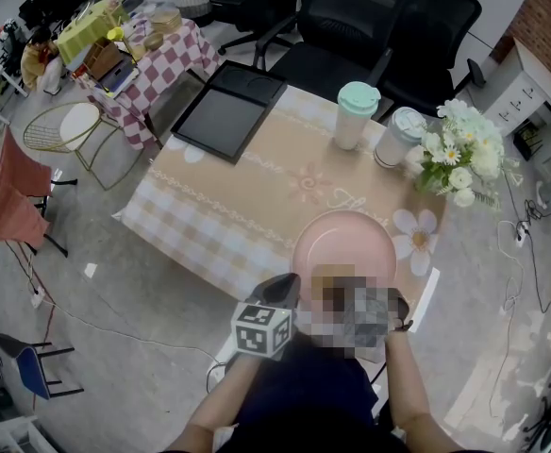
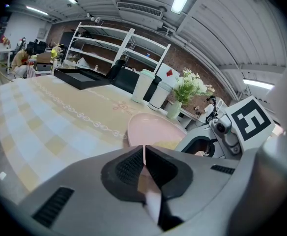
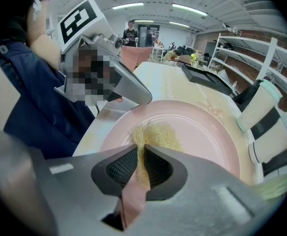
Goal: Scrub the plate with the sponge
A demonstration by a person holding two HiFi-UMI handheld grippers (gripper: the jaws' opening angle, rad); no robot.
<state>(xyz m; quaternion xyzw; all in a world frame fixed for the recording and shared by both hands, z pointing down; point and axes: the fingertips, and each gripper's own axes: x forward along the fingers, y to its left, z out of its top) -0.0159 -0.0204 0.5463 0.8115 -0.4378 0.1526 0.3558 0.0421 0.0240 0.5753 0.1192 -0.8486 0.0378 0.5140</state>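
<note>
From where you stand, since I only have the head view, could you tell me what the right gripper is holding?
Observer: In its own view, the right gripper is shut on a yellow sponge.
Operator: Is it touching the plate?
Observer: Yes, it rests on the pink plate, inside the rim.
Operator: And the left gripper?
Observer: The left gripper is shut on the plate's near rim, which shows edge-on between its jaws.
</note>
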